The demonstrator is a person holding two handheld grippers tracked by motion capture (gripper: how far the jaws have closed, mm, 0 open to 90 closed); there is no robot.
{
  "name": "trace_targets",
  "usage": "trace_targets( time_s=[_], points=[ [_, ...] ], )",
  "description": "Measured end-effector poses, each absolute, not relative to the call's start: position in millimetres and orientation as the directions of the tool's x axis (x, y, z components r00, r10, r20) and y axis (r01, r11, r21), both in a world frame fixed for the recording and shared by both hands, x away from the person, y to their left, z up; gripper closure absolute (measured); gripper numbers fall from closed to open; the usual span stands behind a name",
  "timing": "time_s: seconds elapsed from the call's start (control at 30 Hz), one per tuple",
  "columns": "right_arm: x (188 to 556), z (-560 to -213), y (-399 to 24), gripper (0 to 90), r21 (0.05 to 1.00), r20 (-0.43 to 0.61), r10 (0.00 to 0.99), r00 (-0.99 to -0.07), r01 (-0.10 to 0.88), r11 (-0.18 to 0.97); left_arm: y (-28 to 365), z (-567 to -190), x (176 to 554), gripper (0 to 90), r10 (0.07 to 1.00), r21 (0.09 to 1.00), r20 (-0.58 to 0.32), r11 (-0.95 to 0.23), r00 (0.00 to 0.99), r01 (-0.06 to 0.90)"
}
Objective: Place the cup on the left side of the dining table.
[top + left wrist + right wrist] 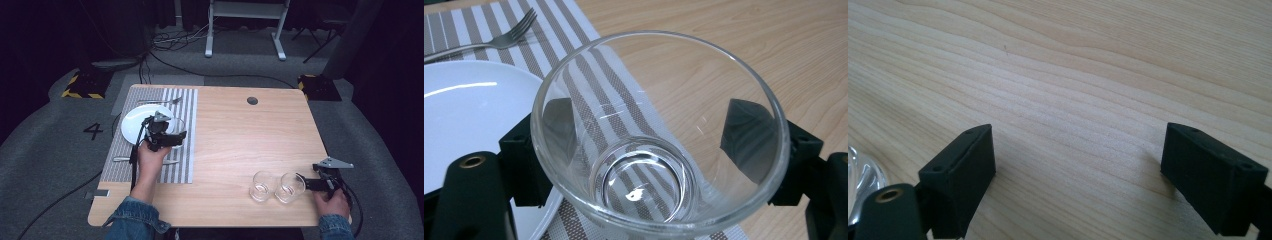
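The left gripper (659, 150) clamps a clear glass (659, 135) across its walls above the striped placemat (186, 125), just beside the white plate (134, 122) — likely its place-setting spot — while the right gripper (1078, 170) rests wide and empty near two spare glasses (277, 186).
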State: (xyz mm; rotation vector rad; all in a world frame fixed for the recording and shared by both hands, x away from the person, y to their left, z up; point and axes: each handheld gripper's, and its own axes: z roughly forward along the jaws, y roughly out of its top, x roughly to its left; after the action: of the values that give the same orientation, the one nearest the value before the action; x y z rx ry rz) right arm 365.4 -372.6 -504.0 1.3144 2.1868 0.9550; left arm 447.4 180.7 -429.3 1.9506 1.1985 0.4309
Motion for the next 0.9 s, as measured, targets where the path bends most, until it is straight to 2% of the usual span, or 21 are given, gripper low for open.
trace_targets(
  time_s=[0.37, 0.9],
  points=[
    [365.4, -504.0, -372.6, 14.5, 0.734, -0.002, 0.883, -0.469, 0.599, 0.319, 178.6, -445.8, 456.4, 19.6, 0.857, 0.709, -0.111, -0.287, 0.504, 0.644],
    [365.4, -504.0, -372.6, 14.4, 0.734, -0.001, 0.883, -0.469, 0.600, 0.319, 182.2, -456.4, 459.2, 19.0, 0.855, 0.683, -0.099, -0.314, 0.509, 0.660]
  ],
)
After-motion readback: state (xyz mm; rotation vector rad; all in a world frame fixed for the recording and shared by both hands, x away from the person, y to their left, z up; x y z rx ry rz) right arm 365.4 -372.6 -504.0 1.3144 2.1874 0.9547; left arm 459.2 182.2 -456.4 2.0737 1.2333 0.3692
